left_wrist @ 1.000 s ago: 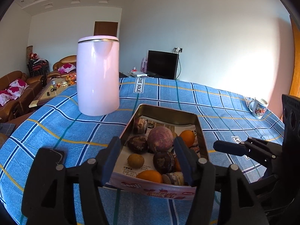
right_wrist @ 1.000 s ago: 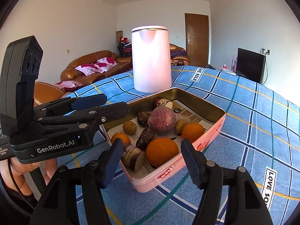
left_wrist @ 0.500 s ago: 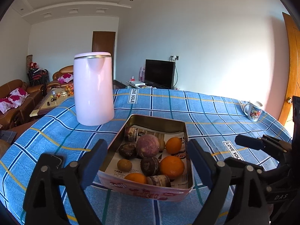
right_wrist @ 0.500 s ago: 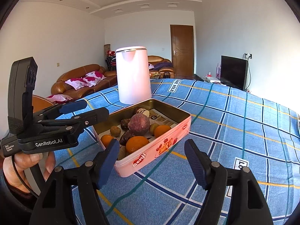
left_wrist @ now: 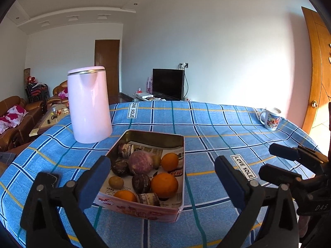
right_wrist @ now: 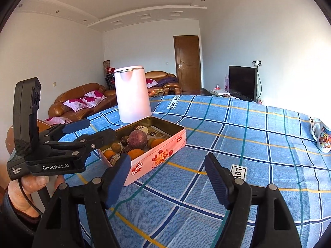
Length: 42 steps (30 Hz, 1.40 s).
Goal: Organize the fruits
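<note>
Beyond both spread hand-held grippers [left_wrist: 161, 177] [right_wrist: 167, 175] sits the fruit tin [left_wrist: 144, 208].

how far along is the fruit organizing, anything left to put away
Done, it seems: the fruits, including an orange and a purple fruit, all sit inside the tin on the blue tablecloth, with none visible outside it. In hand: nothing; the left tongs and right tongs are open and empty. Left: apparently nothing.

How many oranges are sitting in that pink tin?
3 in the left wrist view: one orange by the right wall, the biggest nearer, and one at the near wall. Others may hide under the pile.
</note>
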Each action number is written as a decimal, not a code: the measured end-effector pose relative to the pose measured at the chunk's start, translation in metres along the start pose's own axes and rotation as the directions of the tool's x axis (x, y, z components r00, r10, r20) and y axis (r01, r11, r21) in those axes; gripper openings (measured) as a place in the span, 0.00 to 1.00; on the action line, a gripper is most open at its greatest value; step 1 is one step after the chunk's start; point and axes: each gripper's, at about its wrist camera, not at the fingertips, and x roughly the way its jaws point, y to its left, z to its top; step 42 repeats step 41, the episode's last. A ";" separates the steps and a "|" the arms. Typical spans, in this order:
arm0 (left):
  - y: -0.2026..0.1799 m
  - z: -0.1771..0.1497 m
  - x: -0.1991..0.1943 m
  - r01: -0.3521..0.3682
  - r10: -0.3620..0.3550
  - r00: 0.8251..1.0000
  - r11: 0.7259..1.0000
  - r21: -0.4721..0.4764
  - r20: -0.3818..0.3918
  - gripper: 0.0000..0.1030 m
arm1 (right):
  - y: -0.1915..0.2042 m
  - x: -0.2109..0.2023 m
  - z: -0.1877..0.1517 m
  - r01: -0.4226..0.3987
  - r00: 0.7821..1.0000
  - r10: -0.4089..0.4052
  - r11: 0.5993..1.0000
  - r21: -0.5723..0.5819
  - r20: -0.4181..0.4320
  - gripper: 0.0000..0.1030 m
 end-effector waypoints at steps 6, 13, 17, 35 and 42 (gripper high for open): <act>-0.006 0.001 -0.003 0.002 -0.002 1.000 1.000 0.006 -0.003 1.00 | -0.005 -0.010 0.000 0.016 1.000 -0.016 1.000 0.012 0.018 0.73; -0.007 0.000 -0.003 -0.001 0.001 1.000 1.000 0.004 -0.007 1.00 | -0.003 -0.012 -0.001 0.017 1.000 -0.017 1.000 0.002 0.023 0.74; -0.008 -0.001 -0.002 -0.007 0.007 1.000 1.000 0.003 -0.011 1.00 | -0.003 -0.012 -0.001 0.017 1.000 -0.017 1.000 0.002 0.023 0.74; -0.020 -0.002 -0.005 -0.008 0.008 1.000 1.000 0.008 0.022 1.00 | -0.014 -0.023 -0.007 0.036 0.999 -0.036 0.999 0.021 0.036 0.75; -0.024 -0.003 -0.003 0.007 -0.007 1.000 1.000 0.010 0.003 1.00 | -0.020 -0.024 -0.008 0.045 0.998 -0.046 0.999 0.030 0.035 0.75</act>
